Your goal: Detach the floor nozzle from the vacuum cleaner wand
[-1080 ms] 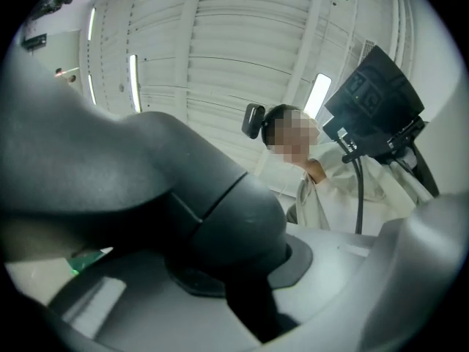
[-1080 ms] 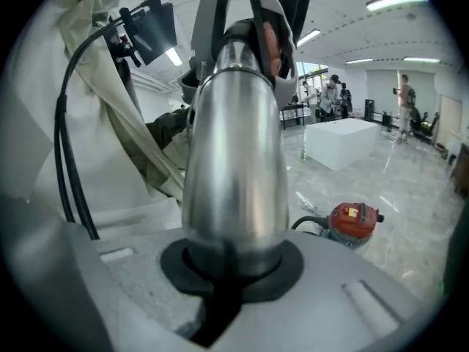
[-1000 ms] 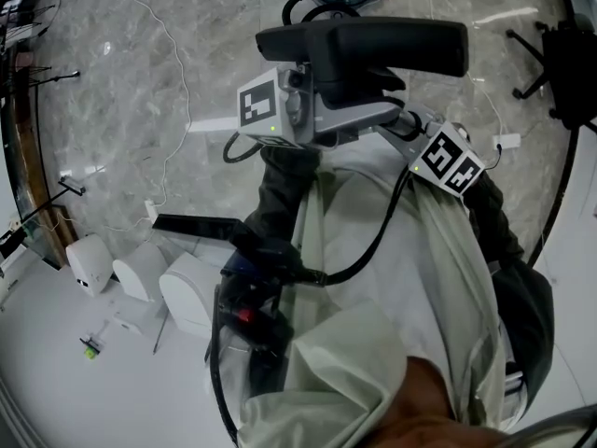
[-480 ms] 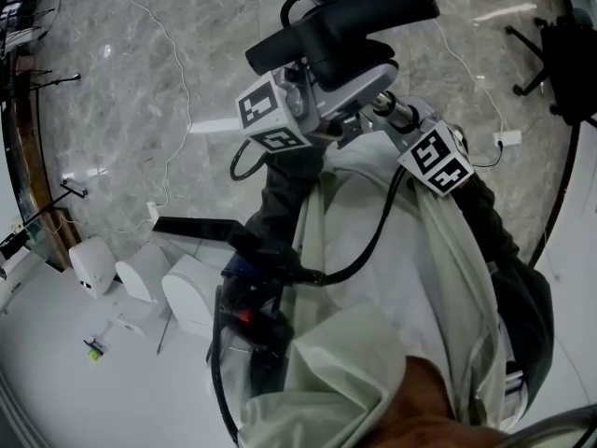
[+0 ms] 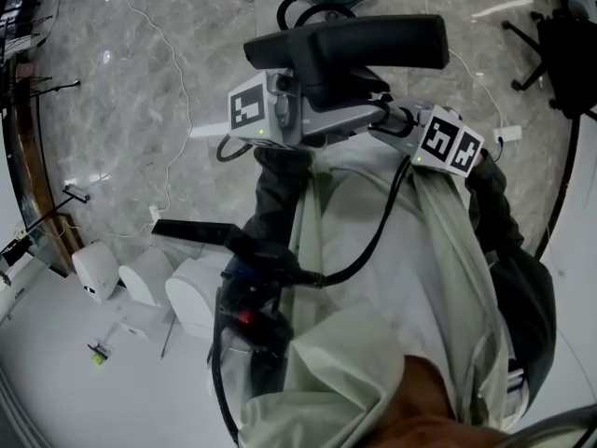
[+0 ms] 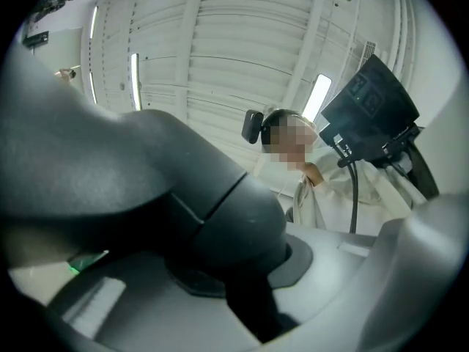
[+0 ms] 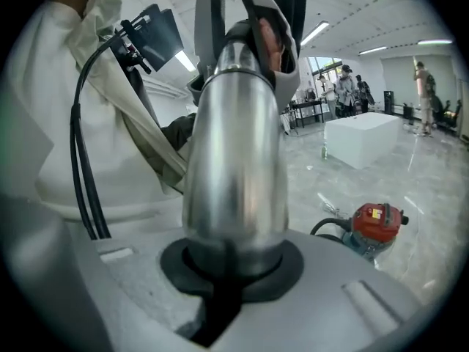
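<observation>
Half a second earlier the floor nozzle (image 5: pixel 364 45) had its right end cocked upward; at this moment it lay close to level again, and both marker cubes had swung back with it. Your left gripper (image 6: pixel 234 284) was clamped on the nozzle's dark neck, and your right gripper (image 7: pixel 234 262) was pinched around the silver wand (image 7: pixel 234 152), so each side of the joint was in a firm hold, raised in front of your chest over the marble floor (image 5: pixel 121 82). The nozzle looked still seated on the wand, so the rocking had probably only loosened it. You would have done better to keep the right side fixed and draw the left straight along the tube's line, with small twists rather than big levering swings; no release catch could be made out. Open floor lay to your left, the best way to pull. The red canister (image 7: pixel 377 226) and its hose (image 5: pixel 298 7) sat just beyond the nozzle, a chair (image 5: pixel 569 54) stood far right, and your coat (image 5: pixel 401 278) and the black cable (image 5: pixel 373 241) hung near the wand.
</observation>
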### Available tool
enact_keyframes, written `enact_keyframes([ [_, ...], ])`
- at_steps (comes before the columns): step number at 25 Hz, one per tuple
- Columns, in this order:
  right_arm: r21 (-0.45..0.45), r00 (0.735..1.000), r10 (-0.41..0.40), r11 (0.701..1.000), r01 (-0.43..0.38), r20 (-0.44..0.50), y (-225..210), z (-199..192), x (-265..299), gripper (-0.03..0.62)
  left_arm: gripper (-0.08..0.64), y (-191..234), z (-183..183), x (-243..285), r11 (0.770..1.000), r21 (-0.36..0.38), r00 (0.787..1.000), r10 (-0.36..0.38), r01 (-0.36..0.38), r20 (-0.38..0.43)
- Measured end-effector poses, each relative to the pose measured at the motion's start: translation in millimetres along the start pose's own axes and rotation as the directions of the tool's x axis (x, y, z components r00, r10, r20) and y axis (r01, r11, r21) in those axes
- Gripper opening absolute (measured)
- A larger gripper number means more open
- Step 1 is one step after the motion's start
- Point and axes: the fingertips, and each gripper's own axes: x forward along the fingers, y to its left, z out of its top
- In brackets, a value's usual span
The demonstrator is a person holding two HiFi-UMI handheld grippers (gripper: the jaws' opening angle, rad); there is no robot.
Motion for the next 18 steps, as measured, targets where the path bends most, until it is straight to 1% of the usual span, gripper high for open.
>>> enact_keyframes([
  [1, 0.003, 1.0, -0.028, 1.0, 0.028, -0.001, -4.4, 0.8, -0.3, 0.04, 0.075, 3.8, 1.3, -0.1, 1.0, 0.001, 1.0, 0.016, -0.016, 0.005],
  [2, 0.012, 0.996, -0.084, 0.996, 0.084, -0.003, -11.6, 1.5, -0.9, 0.04, 0.075, 10.9, 4.0, 0.1, 0.998, 0.002, 0.998, 0.055, -0.055, 0.016],
  [3, 0.027, 0.987, -0.16, 0.987, 0.16, -0.008, -20.4, 1.7, -1.6, 0.038, 0.074, 20.5, 7.4, -0.5, 0.993, 0.009, 0.992, 0.118, -0.118, 0.034],
  [4, 0.046, 0.97, -0.242, 0.969, 0.243, -0.02, -29.3, 1.1, -2.2, 0.038, 0.074, 31.5, 10.3, -3.3, 0.98, 0.016, 0.978, 0.199, -0.201, 0.056],
  [5, 0.065, 0.948, -0.317, 0.946, 0.319, -0.037, -37.2, -0.2, -2.5, 0.038, 0.075, 42.5, 12.0, -8.3, 0.958, 0.018, 0.955, 0.285, -0.287, 0.077],
  [6, 0.079, 0.927, -0.372, 0.923, 0.375, -0.056, -42.5, -1.8, -2.5, 0.038, 0.075, 51.4, 12.4, -14.0, 0.934, 0.01, 0.931, 0.354, -0.356, 0.092],
  [7, 0.087, 0.912, -0.403, 0.909, 0.409, -0.073, -44.7, -3.2, -2.3, 0.038, 0.075, 56.1, 11.7, -18.3, 0.92, -0.005, 0.916, 0.389, -0.391, 0.096],
  [8, 0.088, 0.907, -0.413, 0.904, 0.419, -0.083, -44.0, -4.2, -1.8, 0.038, 0.075, 56.4, 10.2, -20.2, 0.92, -0.022, 0.916, 0.392, -0.392, 0.088],
  [9, 0.084, 0.912, -0.401, 0.909, 0.408, -0.082, -40.9, -4.3, -0.9, 0.038, 0.075, 53.1, 8.5, -19.3, 0.93, -0.035, 0.927, 0.368, -0.366, 0.07],
  [10, 0.074, 0.925, -0.372, 0.923, 0.377, -0.071, -36.1, -3.6, 0.0, 0.038, 0.075, 46.8, 6.9, -15.6, 0.947, -0.042, 0.946, 0.321, -0.319, 0.044],
  [12, 0.04, 0.958, -0.285, 0.957, 0.286, -0.037, -24.1, -1.7, -0.7, 0.038, 0.075, 28.2, 3.9, -3.9, 0.98, -0.034, 0.981, 0.196, -0.196, -0.007],
  [13, 0.022, 0.971, -0.238, 0.971, 0.239, -0.021, -18.0, -0.8, -1.8, 0.038, 0.075, 18.0, 2.3, 1.3, 0.991, -0.023, 0.991, 0.134, -0.135, -0.027],
  [14, 0.007, 0.981, -0.194, 0.981, 0.194, -0.009, -12.4, -0.2, -2.9, 0.038, 0.075, 8.4, 0.5, 5.1, 0.997, -0.012, 0.996, 0.079, -0.08, -0.044],
  [16, -0.014, 0.992, -0.123, 0.992, 0.123, 0.004, -2.6, -0.1, -4.0, 0.038, 0.075, -7.0, -3.1, 9.7, 1.0, 0.009, 0.998, -0.004, 0.005, -0.07],
  [18, -0.019, 0.996, -0.091, 0.996, 0.091, 0.008, 2.0, -1.4, -4.9, 0.038, 0.075, -13.4, -5.9, 12.1, 0.999, 0.018, 0.996, -0.041, 0.043, -0.084],
])
